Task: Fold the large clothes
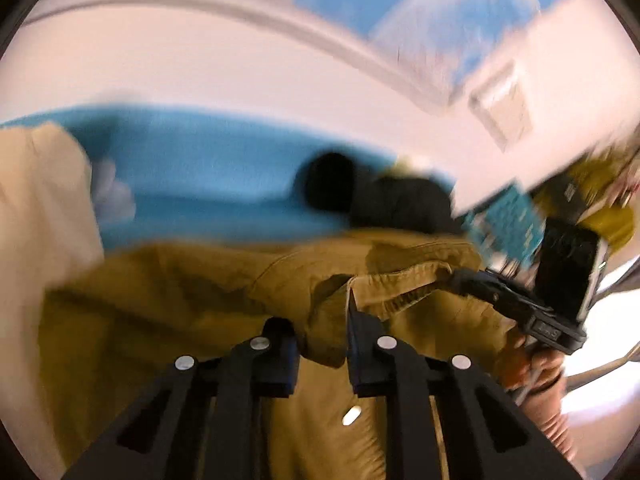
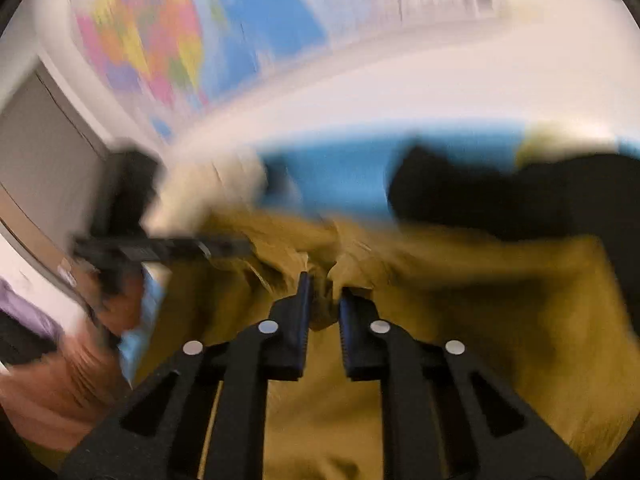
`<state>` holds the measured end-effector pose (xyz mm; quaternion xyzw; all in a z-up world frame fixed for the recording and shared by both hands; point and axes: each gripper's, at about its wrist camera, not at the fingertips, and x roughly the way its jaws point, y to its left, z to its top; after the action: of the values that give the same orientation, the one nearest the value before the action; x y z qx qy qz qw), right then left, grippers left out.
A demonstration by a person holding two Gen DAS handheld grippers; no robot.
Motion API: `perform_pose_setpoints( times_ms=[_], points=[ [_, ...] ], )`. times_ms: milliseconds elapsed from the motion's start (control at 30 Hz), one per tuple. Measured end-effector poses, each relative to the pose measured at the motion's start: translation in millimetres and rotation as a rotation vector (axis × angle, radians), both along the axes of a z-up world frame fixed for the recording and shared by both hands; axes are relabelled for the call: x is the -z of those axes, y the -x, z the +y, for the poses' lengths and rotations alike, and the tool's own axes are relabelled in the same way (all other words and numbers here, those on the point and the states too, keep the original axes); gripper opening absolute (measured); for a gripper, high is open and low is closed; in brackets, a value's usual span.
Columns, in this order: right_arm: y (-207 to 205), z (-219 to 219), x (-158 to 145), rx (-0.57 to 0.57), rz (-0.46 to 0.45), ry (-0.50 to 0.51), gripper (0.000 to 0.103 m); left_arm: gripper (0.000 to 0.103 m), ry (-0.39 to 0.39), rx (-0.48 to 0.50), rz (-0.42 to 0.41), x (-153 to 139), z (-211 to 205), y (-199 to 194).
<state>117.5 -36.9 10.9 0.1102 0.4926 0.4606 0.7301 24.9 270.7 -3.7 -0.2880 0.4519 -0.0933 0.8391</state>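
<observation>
While motion blur softens everything, a mustard-yellow cotton garment (image 1: 192, 292) lies on a blue-covered surface (image 1: 208, 168) below a white wall (image 1: 240, 60); left gripper (image 1: 320, 344) and right gripper (image 2: 323, 312) each pinch its bunched fabric. A black cloth (image 2: 520, 196) behind stays indistinct.

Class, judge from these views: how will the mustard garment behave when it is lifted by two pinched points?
The mustard garment is probably floppy: it bunches into creases at each gripper. It would likely sag between the holds. Its thick seamed edge suggests fairly heavy cloth.

Bright, even light; heavy motion blur, fisheye bending and dark corners.
</observation>
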Motion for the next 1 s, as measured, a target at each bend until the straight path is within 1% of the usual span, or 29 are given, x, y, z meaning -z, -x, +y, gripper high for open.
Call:
perform_pose_setpoints(
  times_ms=[33,67,100,133,167,200,233,267,300,333,367,400,433,467,500,567,633,700,767,800,833,867,900,933,967,1000],
  points=[
    [-9.5,-1.6,-3.6,0.036,-0.011,-0.008,0.009,0.024,0.031,-0.032,-0.020,-4.8,7.8,-3.4],
    [-20.3,-1.8,-4.2,0.070,-0.013,-0.019,0.009,0.030,0.033,-0.070,-0.030,-7.7,13.6,-5.4],
    [-36.4,0.1,1.6,0.118,0.019,-0.035,0.009,0.037,0.005,-0.112,-0.022,-9.9,18.3,-7.2],
    [-45.9,1.9,8.3,0.150,0.048,-0.038,0.009,0.047,-0.024,-0.131,-0.007,-11.0,19.5,-6.9],
    [-57.3,6.7,18.8,0.186,0.069,-0.015,0.010,0.051,-0.057,-0.140,0.002,-12.6,19.4,-3.0],
    [-64.0,8.0,26.0,0.216,0.073,0.014,0.017,0.052,-0.084,-0.140,-0.001,-14.7,18.2,2.4],
    [-73.4,9.6,36.3,0.275,0.087,0.053,0.022,0.054,-0.144,-0.126,-0.012,-18.8,15.7,13.9],
    [-76.8,11.7,39.2,0.295,0.087,0.071,0.046,0.056,-0.204,-0.115,-0.015,-20.8,11.6,22.9],
    [-80.1,12.0,40.7,0.317,0.063,0.100,0.064,0.061,-0.303,-0.111,-0.009,-23.3,6.8,40.5],
    [-77.1,6.4,38.6,0.341,0.028,0.112,0.067,0.064,-0.352,-0.105,-0.007,-23.8,4.1,52.0],
    [-73.7,3.3,34.5,0.348,0.003,0.100,0.068,0.065,-0.396,-0.088,-0.003,-22.9,1.7,65.2],
    [-68.1,-0.4,28.7,0.319,-0.011,0.061,0.073,0.065,-0.438,-0.074,0.013,-19.9,-2.5,79.0],
    [-64.6,-0.6,26.7,0.301,-0.028,0.056,0.077,0.065,-0.475,-0.062,0.039,-14.6,-6.4,93.0],
    [-57.9,-3.5,22.6,0.279,-0.056,0.069,0.077,0.065,-0.495,-0.047,0.063,-9.2,-8.2,105.7],
    [-44.4,-2.0,16.3,0.228,-0.101,0.101,0.077,0.066,-0.501,-0.036,0.079,-5.9,-9.0,117.7],
    [-29.4,-8.6,11.0,0.169,-0.151,0.146,0.078,0.071,-0.503,-0.032,0.090,-0.8,-15.2,143.3],
    [-7.0,-8.1,9.9,0.118,-0.183,0.220,0.079,0.076,-0.523,-0.011,0.098,4.5,-24.5,168.7],
    [9.8,-12.4,12.3,0.086,-0.178,0.251,0.079,0.079,-0.510,0.006,0.113,13.8,-28.4,187.3],
    [23.0,-27.9,13.4,0.080,-0.164,0.253,0.079,0.080,-0.495,0.042,0.128,22.6,-38.0,199.8],
    [28.3,-35.2,14.6,0.080,-0.158,0.251,0.079,0.079,-0.504,0.047,0.139,27.5,-40.5,203.8],
    [35.1,-41.3,15.7,0.086,-0.149,0.243,0.079,0.073,-0.508,0.036,0.149,31.6,-40.8,206.6],
    [40.6,-48.4,16.6,0.095,-0.141,0.229,0.079,0.066,-0.495,0.029,0.154,34.4,-40.8,207.9],
    [45.3,-55.3,17.5,0.111,-0.135,0.221,0.079,0.049,-0.471,0.031,0.147,33.9,-39.8,210.3],
    [49.3,-62.7,17.8,0.126,-0.125,0.216,0.079,0.033,-0.468,0.021,0.126,30.6,-41.3,212.0],
    [52.0,-66.0,17.5,0.138,-0.119,0.211,0.079,0.021,-0.477,0.008,0.113,25.7,-41.5,213.8],
    [55.0,-71.3,16.9,0.154,-0.112,0.205,0.079,0.008,-0.480,-0.003,0.100,20.6,-41.1,216.2]
  ],
)
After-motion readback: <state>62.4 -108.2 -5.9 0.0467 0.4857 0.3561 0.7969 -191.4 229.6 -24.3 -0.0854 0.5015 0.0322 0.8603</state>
